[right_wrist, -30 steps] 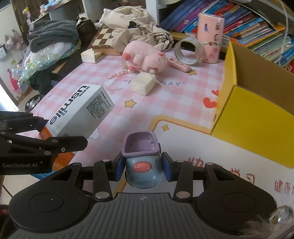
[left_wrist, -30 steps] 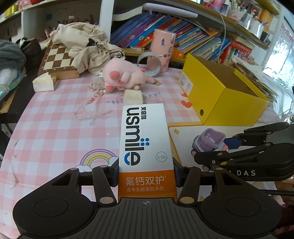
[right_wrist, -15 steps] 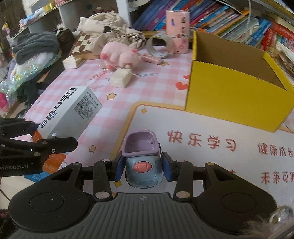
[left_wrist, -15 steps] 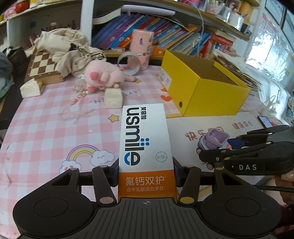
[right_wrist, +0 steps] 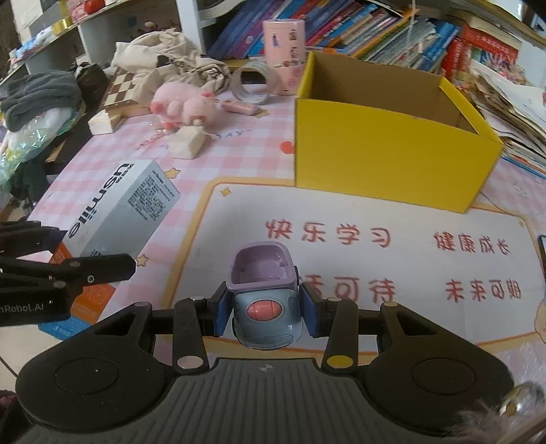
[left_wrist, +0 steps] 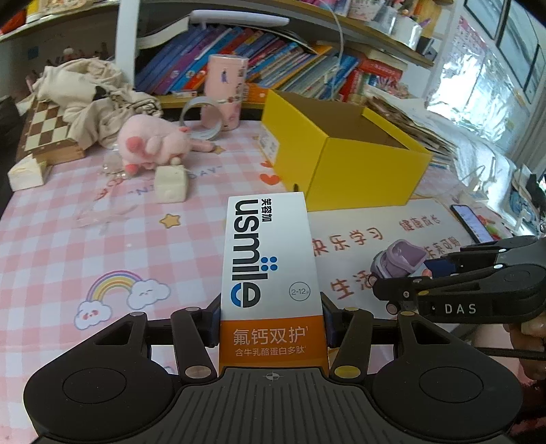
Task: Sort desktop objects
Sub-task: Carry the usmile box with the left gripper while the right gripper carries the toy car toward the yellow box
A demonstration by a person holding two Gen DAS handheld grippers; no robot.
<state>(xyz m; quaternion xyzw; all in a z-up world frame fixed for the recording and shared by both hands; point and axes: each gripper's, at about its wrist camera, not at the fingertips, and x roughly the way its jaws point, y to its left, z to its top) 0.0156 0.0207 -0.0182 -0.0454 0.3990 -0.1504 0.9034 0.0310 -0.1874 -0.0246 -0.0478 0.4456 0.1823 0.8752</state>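
Left wrist view: your left tongs (left_wrist: 271, 319) are clamped on the usmile box (left_wrist: 269, 273), which extends straight ahead above the tabletop (left_wrist: 68, 246). The yellow box (left_wrist: 341, 160) stands beyond its far end, slightly right.

Right wrist view: your right tongs (right_wrist: 264, 309) grip the toy car (right_wrist: 264, 300) between both pads. The yellow box (right_wrist: 389, 150) stands open ahead and to the right.

The open box (right_wrist: 385, 150) stands on the table (right_wrist: 245, 164), plush pig (right_wrist: 184, 104) to its left, books (right_wrist: 375, 20) behind.
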